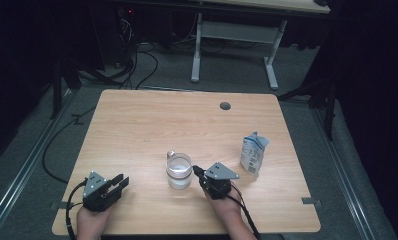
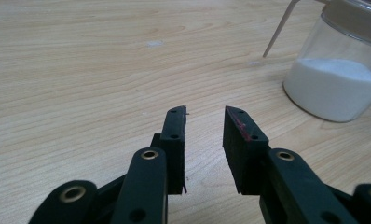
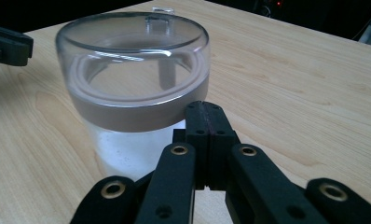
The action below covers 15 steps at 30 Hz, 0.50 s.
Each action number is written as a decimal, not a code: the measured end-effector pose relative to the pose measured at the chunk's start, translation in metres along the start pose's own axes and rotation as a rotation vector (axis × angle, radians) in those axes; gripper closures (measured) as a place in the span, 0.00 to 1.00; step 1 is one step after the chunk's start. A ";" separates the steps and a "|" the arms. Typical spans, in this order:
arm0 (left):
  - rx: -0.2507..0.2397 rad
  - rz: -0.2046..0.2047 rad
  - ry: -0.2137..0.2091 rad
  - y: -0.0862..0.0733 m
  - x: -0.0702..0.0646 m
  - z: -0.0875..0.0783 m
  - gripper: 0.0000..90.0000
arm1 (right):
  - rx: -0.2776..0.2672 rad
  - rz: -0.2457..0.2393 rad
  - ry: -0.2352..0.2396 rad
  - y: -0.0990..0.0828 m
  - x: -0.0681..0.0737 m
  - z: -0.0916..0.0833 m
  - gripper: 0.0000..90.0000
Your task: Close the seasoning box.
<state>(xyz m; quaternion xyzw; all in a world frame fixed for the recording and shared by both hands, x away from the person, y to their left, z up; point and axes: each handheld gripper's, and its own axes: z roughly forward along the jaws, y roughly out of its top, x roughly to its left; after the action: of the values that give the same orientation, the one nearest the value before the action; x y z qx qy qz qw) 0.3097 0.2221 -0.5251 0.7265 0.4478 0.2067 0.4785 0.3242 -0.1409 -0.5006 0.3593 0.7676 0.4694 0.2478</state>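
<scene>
A clear jar (image 1: 179, 171) with a clear lid and a brownish seal band stands at the front middle of the wooden table (image 1: 152, 120). White powder (image 2: 332, 88) fills its lower part. My right gripper (image 1: 197, 171) lies just right of the jar, its jaws shut with nothing between them. In the right gripper view its tips (image 3: 204, 106) are at the jar's lid band (image 3: 127, 114); contact cannot be told. My left gripper (image 1: 121, 181) rests at the front left, well apart from the jar. In the left gripper view it (image 2: 205, 112) is open and empty.
A white and blue pouch (image 1: 253, 152) stands upright to the right of the jar. A round cable hole (image 1: 225, 106) sits near the table's far edge. Behind the table are a white desk frame (image 1: 234, 35) and cables on the floor.
</scene>
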 end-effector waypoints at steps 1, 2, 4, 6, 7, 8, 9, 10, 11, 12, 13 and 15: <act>-0.001 -0.001 0.000 0.000 0.000 0.000 0.78 | -0.001 0.003 0.004 0.000 0.002 -0.001 1.00; -0.001 -0.001 0.001 0.000 0.000 0.000 0.78 | -0.001 -0.006 0.006 0.000 0.003 -0.002 1.00; -0.002 0.000 0.001 0.001 0.000 0.000 0.78 | -0.002 -0.008 0.013 -0.001 0.006 -0.004 1.00; -0.001 0.000 0.001 0.001 0.000 0.000 0.78 | -0.002 -0.015 0.025 -0.001 0.010 -0.005 1.00; -0.002 0.000 0.001 0.001 0.000 0.000 0.78 | -0.005 -0.020 0.029 -0.001 0.012 -0.005 1.00; -0.001 0.001 0.000 0.001 0.000 0.000 0.78 | -0.004 -0.023 0.035 -0.001 0.014 -0.005 1.00; -0.004 0.001 0.001 0.001 0.000 -0.001 0.78 | -0.005 -0.026 0.037 -0.001 0.016 -0.005 1.00; -0.004 0.001 0.001 0.001 0.000 -0.001 0.78 | -0.006 -0.032 0.046 0.000 0.018 -0.005 1.00; -0.005 0.001 0.001 0.001 0.001 -0.001 0.78 | -0.006 -0.034 0.048 0.000 0.020 -0.004 1.00; -0.005 0.001 0.000 0.001 0.001 -0.002 0.78 | -0.009 -0.035 0.055 0.000 0.022 -0.004 1.00; -0.006 0.001 0.001 0.001 0.001 -0.002 0.78 | -0.006 -0.040 0.060 0.000 0.024 -0.004 1.00; -0.008 -0.003 0.002 0.001 0.002 -0.002 0.78 | -0.007 -0.047 0.070 0.001 0.029 -0.003 1.00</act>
<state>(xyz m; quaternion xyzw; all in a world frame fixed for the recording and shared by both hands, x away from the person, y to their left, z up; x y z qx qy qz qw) 0.3096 0.2250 -0.5232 0.7239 0.4483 0.2084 0.4813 0.3049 -0.1198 -0.4999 0.3235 0.7825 0.4783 0.2330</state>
